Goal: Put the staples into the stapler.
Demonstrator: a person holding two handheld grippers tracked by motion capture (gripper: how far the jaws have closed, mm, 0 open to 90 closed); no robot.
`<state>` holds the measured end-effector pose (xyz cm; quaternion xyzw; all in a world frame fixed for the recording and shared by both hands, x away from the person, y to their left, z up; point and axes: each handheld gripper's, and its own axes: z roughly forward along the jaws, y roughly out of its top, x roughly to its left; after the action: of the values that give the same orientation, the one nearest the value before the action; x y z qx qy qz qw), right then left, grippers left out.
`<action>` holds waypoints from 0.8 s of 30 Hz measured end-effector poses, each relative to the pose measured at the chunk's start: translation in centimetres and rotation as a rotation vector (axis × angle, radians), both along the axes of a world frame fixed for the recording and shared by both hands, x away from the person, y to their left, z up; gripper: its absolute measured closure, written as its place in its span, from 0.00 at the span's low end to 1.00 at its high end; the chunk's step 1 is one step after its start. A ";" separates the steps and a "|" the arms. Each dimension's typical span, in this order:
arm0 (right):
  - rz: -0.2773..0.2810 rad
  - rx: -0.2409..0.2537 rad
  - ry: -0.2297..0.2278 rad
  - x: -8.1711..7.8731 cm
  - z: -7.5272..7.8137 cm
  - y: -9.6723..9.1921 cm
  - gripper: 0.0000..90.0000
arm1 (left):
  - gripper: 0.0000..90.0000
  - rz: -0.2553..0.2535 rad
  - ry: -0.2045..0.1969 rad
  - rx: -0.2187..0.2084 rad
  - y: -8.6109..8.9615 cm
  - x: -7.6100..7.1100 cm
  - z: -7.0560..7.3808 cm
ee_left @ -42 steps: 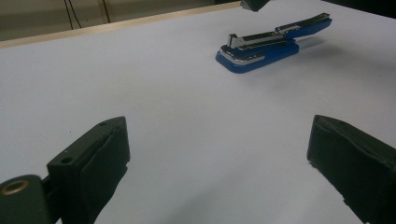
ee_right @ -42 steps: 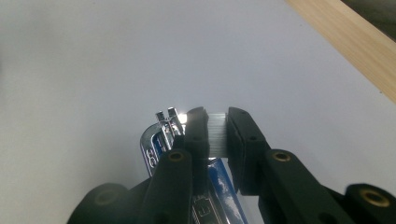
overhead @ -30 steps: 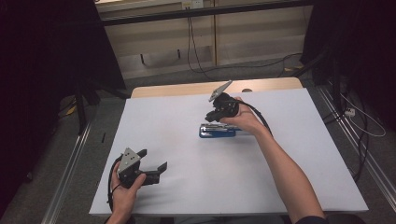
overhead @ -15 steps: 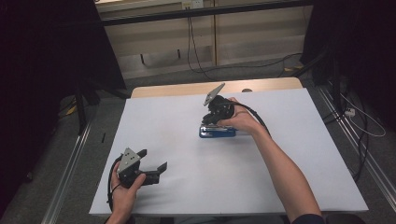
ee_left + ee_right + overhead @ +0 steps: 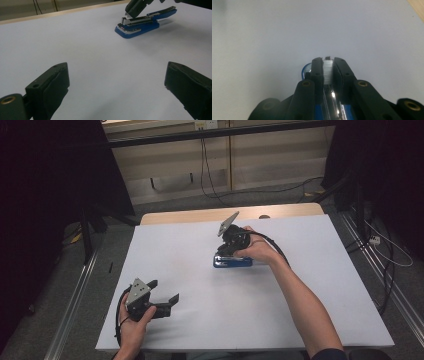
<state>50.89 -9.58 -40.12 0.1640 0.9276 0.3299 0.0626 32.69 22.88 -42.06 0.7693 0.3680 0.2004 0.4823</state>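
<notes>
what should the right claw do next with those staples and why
Probably lower the staple strip straight down into the open blue stapler. The right claw is shut on the strip right above the stapler's channel, and the left claw rests open, well away.

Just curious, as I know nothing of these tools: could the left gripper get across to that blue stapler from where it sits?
Probably yes. Bare white table lies between the open left gripper and the blue stapler with its silver metal track. The right gripper, shut on a strip of staples, crowds its near end.
</notes>
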 end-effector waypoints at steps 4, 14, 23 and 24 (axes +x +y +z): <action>0.007 -0.005 -0.002 0.0 0.0 -0.1 0.88 | 0.07 0.001 0.000 0.001 0.1 0.0 0.0; 0.023 -0.007 -0.004 0.0 -0.2 -0.1 0.88 | 0.07 0.003 0.001 0.000 0.0 0.0 0.0; 0.030 -0.006 0.005 0.2 -0.5 -0.2 0.88 | 0.07 0.008 -0.002 -0.002 0.1 0.0 0.0; 0.035 -0.009 0.001 0.2 -0.6 -0.3 0.88 | 0.07 0.008 -0.004 0.000 0.1 0.0 0.0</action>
<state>51.12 -9.84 -40.69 0.1476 0.9317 0.3268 0.0568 32.71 23.00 -42.05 0.7675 0.3701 0.2036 0.4822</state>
